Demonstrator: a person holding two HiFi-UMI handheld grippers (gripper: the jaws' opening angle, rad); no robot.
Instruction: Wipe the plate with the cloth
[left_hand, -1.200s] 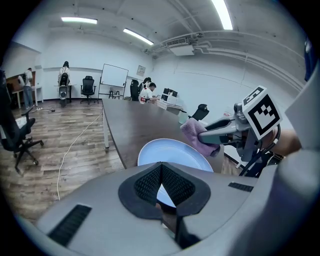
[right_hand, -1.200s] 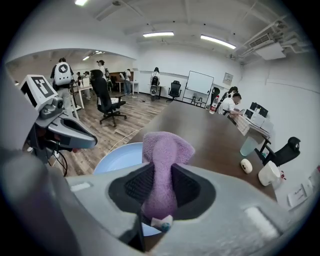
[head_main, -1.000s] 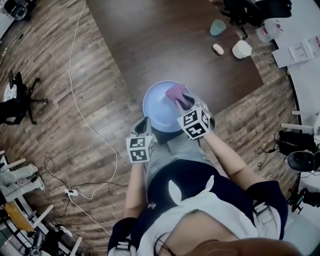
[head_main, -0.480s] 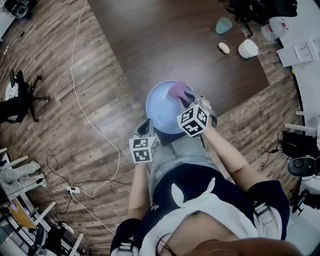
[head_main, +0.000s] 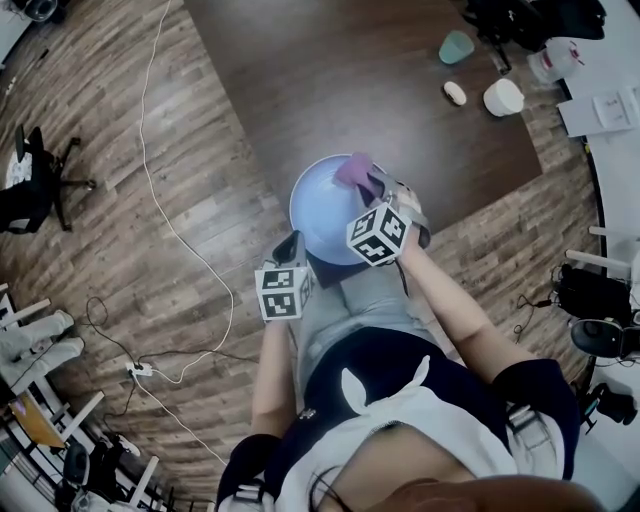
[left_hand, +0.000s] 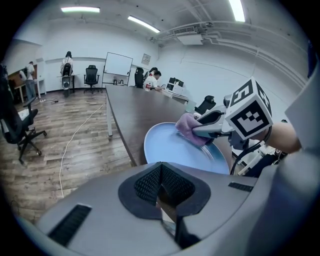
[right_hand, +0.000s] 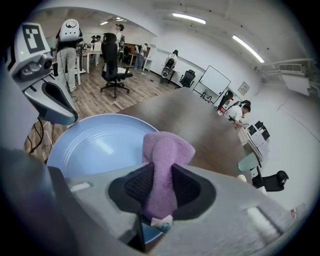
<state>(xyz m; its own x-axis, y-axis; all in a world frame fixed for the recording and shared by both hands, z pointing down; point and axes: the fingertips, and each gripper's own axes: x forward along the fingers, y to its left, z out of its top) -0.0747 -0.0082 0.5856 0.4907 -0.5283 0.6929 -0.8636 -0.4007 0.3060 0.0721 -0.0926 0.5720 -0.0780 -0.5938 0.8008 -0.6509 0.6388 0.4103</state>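
Note:
A light-blue plate (head_main: 318, 208) juts over the near edge of the dark table (head_main: 380, 90). My left gripper (head_main: 295, 244) is shut on its near rim; in the left gripper view the plate (left_hand: 172, 150) runs in under the closed jaws of the left gripper (left_hand: 161, 187). My right gripper (head_main: 378, 188) is shut on a purple cloth (head_main: 353, 169), which rests on the plate's far right part. In the right gripper view the cloth (right_hand: 162, 160) sticks out between the right gripper (right_hand: 161, 192) jaws over the plate (right_hand: 95, 145). The left gripper view shows the cloth (left_hand: 187, 127) against the plate.
On the table's far right stand a teal cup (head_main: 456, 46), a white bowl (head_main: 503, 97) and a small oval object (head_main: 455, 93). A white cable (head_main: 150, 180) trails across the wooden floor at the left, near an office chair (head_main: 30, 190).
The right gripper has rolled a little, and the cloth has slid from the plate's middle right toward its far right rim. The left gripper still holds the plate's near rim.

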